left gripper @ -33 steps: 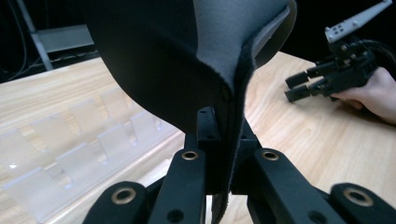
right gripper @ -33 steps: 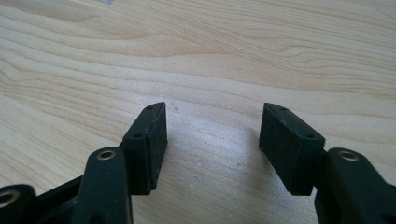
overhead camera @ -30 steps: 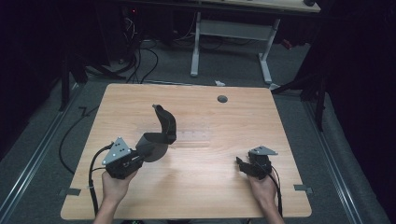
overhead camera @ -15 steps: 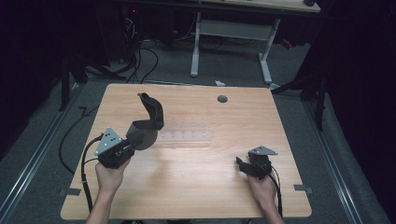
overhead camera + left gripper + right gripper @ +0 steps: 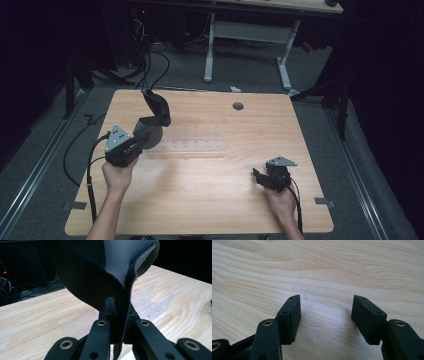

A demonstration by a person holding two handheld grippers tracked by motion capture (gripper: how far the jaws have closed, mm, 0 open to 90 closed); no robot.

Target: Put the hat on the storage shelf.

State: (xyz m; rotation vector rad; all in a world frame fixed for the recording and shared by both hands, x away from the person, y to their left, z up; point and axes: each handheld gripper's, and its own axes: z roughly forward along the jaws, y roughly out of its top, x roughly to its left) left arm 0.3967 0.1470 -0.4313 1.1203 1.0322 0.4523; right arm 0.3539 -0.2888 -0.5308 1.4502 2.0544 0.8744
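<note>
The left hand-held gripper (image 5: pixel 131 145) is clenched on the edge of a dark, floppy shoe insole (image 5: pixel 152 120), holding it lifted above the left part of the desk (image 5: pixel 210 200). In the left gripper view the insole's (image 5: pixel 100 272) edge is pinched flat between the jaws while the rest of it bends and rises away above them. A clear plastic rack (image 5: pixel 192 146) with upright dividers lies on the desk just to the right of the insole; its slots (image 5: pixel 147 302) are faint against the wood. The right hand-held gripper (image 5: pixel 264 179) rests near the right front of the desk, released, with bare wood between its pads (image 5: pixel 293 315).

The grip takes only a narrow strip of a soft piece, so a quick swing could make the insole fold over or slip out. Because the rack is nearly see-through and light, a low pass could knock it or miss a slot, and the idle right gripper is too far off to steady it.
</note>
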